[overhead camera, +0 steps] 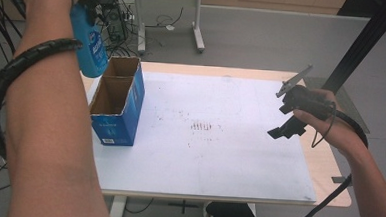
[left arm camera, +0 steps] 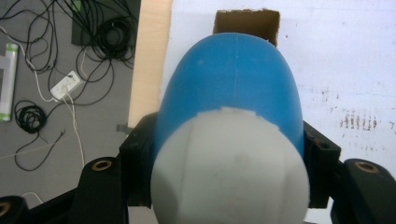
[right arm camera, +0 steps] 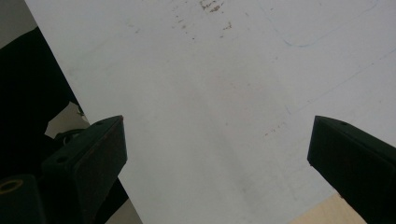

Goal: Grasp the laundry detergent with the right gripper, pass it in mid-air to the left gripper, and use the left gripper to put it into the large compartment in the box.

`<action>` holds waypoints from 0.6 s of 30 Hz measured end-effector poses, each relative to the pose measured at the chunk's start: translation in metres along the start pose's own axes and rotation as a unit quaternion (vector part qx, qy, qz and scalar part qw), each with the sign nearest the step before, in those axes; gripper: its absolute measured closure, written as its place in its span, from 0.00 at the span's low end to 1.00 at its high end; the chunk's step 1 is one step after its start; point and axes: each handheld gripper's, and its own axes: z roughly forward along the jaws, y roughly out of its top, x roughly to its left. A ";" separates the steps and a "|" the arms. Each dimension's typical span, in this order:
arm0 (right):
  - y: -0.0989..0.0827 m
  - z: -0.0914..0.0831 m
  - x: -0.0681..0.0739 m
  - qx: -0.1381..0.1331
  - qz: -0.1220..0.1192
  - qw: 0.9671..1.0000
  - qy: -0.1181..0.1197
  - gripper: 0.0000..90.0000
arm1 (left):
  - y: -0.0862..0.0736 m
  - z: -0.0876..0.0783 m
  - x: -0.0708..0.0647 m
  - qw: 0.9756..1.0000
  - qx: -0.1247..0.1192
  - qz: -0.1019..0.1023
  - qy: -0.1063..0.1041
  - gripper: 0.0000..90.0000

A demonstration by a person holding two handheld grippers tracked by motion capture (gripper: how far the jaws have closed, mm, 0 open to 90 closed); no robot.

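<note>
A blue bottle [overhead camera: 91,43] with a white cap hangs upside-up in the air above the far end of an open blue cardboard box [overhead camera: 117,104]. My left gripper [overhead camera: 88,5] is shut on it near its top. In the left gripper view the bottle [left arm camera: 229,88] bulges between both jaws, its white cap [left arm camera: 229,168] nearest the camera, and the box's open compartment [left arm camera: 246,25] lies below its far end. My right gripper [overhead camera: 286,127] hovers over the table's right side, jaws wide apart with nothing between them [right arm camera: 217,154].
A white sheet [overhead camera: 204,134] with brown smudges covers the wooden table [overhead camera: 328,165]. Cables and a power strip [left arm camera: 67,86] lie on the grey floor to the left. A black frame post [overhead camera: 364,42] rises at the far right.
</note>
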 end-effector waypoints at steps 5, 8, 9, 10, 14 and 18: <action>-0.001 0.001 0.000 0.000 -0.002 1.000 -0.002 0.05 | 0.000 0.013 -0.002 1.000 0.005 -0.001 -0.007 0.41; -0.002 0.000 0.001 -0.001 -0.001 1.000 -0.004 0.05 | 0.000 0.021 -0.003 1.000 0.011 0.002 -0.010 0.41; -0.002 0.000 0.001 -0.003 -0.001 1.000 -0.004 0.05 | 0.000 0.024 -0.004 1.000 0.011 0.002 -0.010 0.41; -0.002 0.000 0.001 -0.002 0.000 1.000 -0.003 0.05 | 0.000 0.028 -0.004 1.000 0.014 0.004 -0.012 0.41; -0.003 0.002 0.002 0.000 0.003 1.000 -0.005 0.05 | -0.001 0.040 -0.006 1.000 0.019 0.006 -0.016 0.41; -0.002 0.004 0.002 0.000 0.002 1.000 -0.006 0.05 | -0.004 0.054 -0.006 0.999 0.023 0.005 -0.023 0.41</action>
